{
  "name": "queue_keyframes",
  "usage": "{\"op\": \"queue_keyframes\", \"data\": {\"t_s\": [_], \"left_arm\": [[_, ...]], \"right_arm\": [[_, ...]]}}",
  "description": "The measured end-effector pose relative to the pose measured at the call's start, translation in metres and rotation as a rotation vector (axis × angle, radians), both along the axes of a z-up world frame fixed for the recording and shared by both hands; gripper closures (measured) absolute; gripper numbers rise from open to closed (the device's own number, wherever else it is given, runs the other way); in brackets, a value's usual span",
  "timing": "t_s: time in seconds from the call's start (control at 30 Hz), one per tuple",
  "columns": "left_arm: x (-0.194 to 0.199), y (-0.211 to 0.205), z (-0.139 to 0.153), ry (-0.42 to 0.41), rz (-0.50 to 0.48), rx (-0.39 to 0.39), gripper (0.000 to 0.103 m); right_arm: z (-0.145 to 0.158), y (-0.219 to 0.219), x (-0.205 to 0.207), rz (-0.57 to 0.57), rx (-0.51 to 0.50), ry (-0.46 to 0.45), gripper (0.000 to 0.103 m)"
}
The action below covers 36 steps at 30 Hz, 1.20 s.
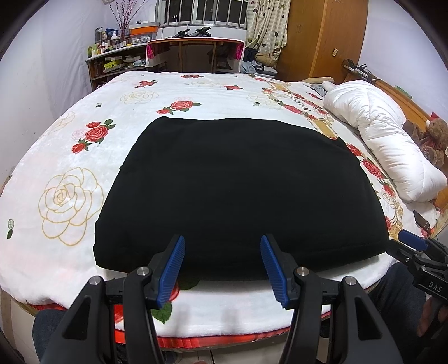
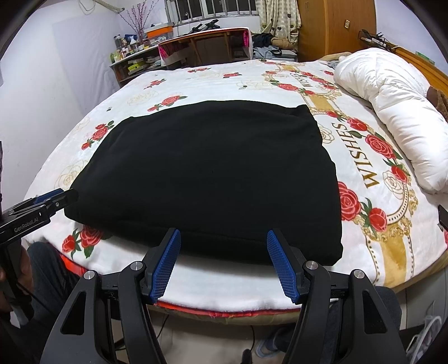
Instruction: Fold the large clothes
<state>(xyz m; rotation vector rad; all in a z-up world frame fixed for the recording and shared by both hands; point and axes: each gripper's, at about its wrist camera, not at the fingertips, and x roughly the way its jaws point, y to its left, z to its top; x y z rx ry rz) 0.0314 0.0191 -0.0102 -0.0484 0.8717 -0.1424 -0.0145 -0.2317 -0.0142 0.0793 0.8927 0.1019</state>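
The black garment lies folded into a thick, roughly rectangular pad on the bed, straight ahead of both grippers and close to the bed's near edge. Its surface looks flat and smooth, with a rounded fold along the near side.

The left gripper hangs just short of that near edge, its blue-padded fingers spread wide with nothing between them. In its view the garment's near edge sits just beyond the fingertips, not touching them as far as can be told. The right gripper is likewise wide apart and empty, facing the garment's near right part; its blue pads frame the folded edge without gripping it.

Each gripper shows at the side of the other's view: the right one near the garment's right corner, the left one beside the left corner. Whether either tip touches the cloth there cannot be told.

Beyond and to the right of the grippers lies a white quilt rolled up along the bed's far right side. Farther ahead, past the bed, stand a desk and a cluttered shelf below a window.
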Motion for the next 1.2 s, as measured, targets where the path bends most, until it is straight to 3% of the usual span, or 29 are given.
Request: {"op": "queue_keyframes", "data": {"t_s": [0.8,1.2], "left_arm": [[-0.0041,-0.0098,0.0038,-0.014,-0.04,0.008,0.04],[-0.0043,-0.0034,0.0027,-0.014,-0.001,0.005,0.04]], "right_arm": [[-0.0001,0.0015,-0.0006,-0.001,-0.001,0.0,0.039],[0.0008,-0.0003,-0.0019,0.004,-0.007,-0.005,0.039]]}}
